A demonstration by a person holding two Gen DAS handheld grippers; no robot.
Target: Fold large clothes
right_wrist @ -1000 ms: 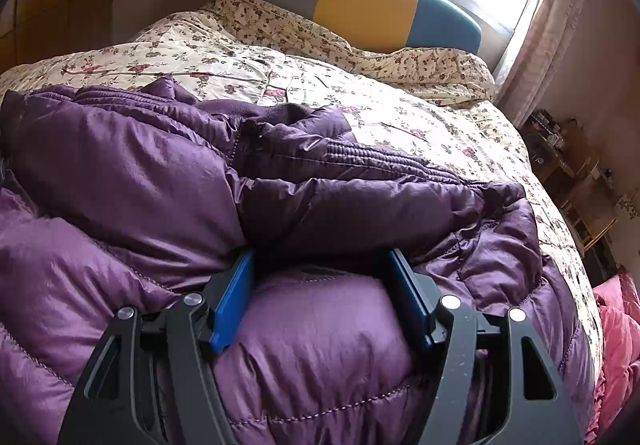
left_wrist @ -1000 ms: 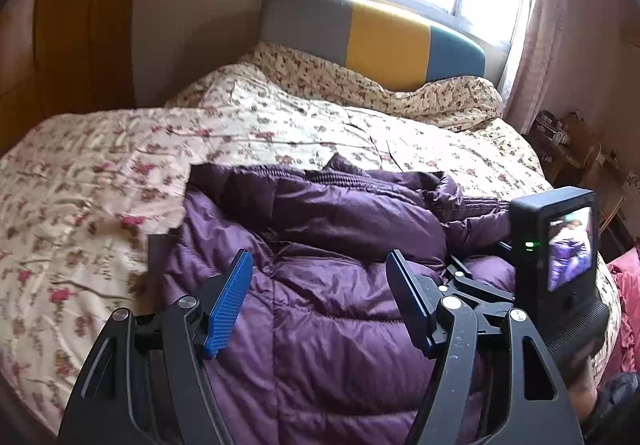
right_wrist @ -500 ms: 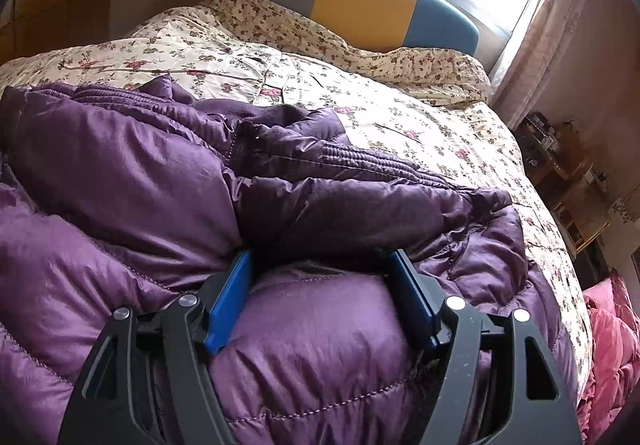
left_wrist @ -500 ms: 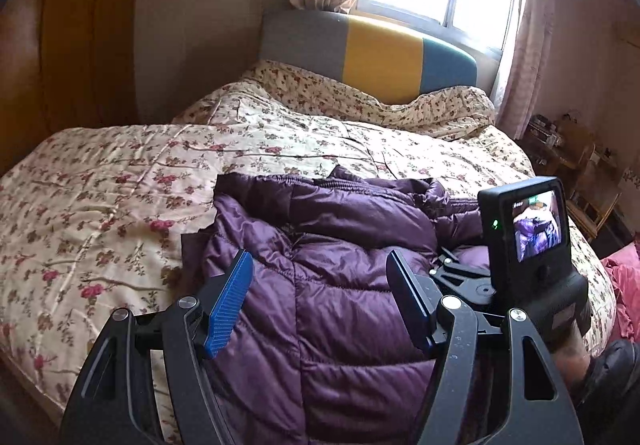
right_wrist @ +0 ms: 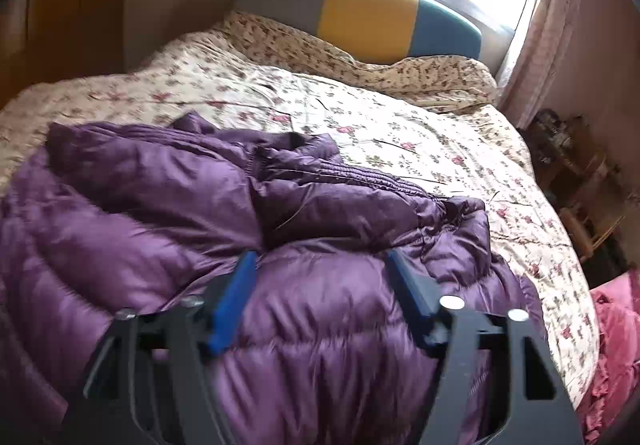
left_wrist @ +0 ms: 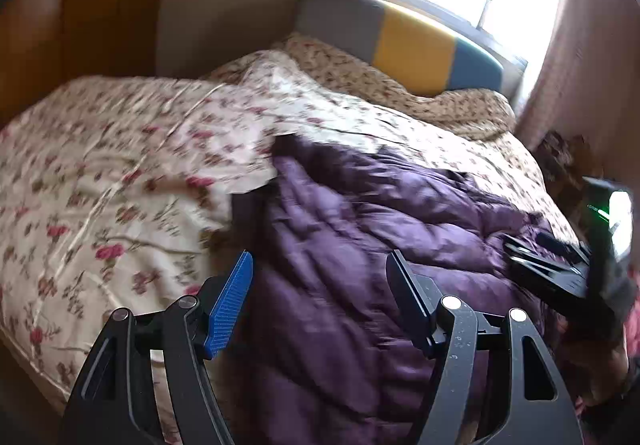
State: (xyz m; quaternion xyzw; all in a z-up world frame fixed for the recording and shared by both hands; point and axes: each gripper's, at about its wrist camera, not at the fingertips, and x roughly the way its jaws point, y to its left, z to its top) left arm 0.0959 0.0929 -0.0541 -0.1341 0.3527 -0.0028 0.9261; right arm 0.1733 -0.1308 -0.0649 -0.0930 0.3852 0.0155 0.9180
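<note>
The purple down jacket [right_wrist: 224,229] covered the near part of the bed, piled highest where its sleeves crossed; left of it the floral quilt [left_wrist: 120,165] lay low and open, with clear passage as far as the wooden wardrobe [left_wrist: 80,5]; beyond the jacket, bare quilt ran to the rumpled pillow [right_wrist: 360,61] and the striped headboard [right_wrist: 360,17]; on the right a cluttered side table [right_wrist: 576,165] and pink fabric [right_wrist: 612,345] hemmed the bed's edge; the right gripper [left_wrist: 548,261] blocked the near right corner.
</note>
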